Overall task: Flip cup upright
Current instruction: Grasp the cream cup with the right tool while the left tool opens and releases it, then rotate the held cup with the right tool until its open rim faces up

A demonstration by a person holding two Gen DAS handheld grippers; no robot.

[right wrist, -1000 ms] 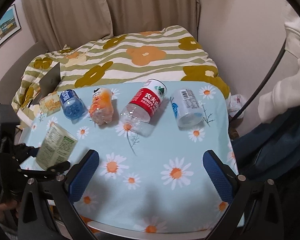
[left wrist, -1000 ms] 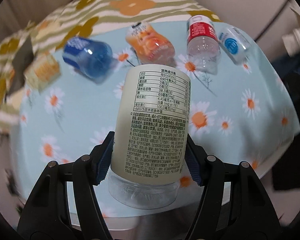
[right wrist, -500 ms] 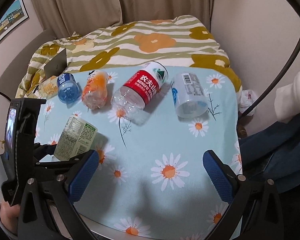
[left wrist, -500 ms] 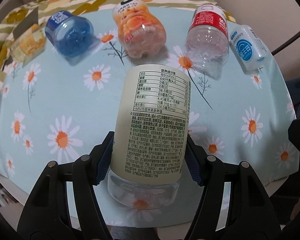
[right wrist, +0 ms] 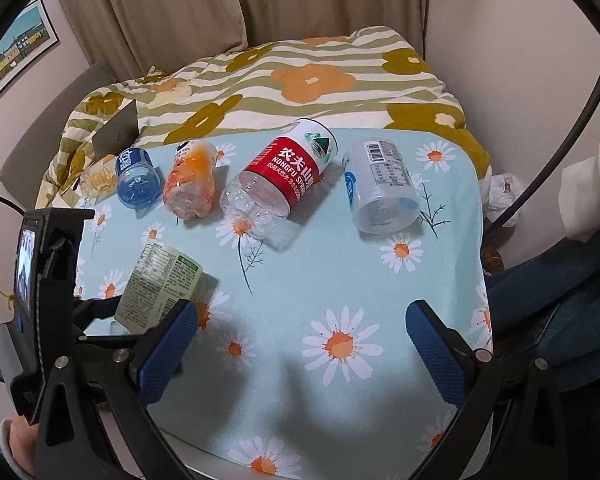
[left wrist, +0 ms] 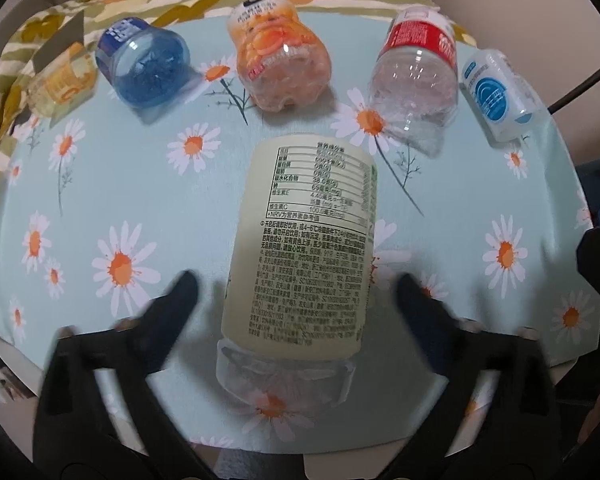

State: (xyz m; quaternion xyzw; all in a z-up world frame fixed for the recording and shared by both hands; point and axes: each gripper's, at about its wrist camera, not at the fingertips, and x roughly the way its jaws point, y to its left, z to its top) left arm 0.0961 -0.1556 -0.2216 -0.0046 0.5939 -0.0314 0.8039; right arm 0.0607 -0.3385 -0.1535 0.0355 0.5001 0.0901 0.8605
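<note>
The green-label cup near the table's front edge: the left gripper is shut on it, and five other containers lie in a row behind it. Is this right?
Not quite. The left gripper is open: in the left wrist view its fingers stand apart from the green-label cup on both sides, with tablecloth visible in the gaps. The rest holds: five other containers lie in a row behind it.
</note>
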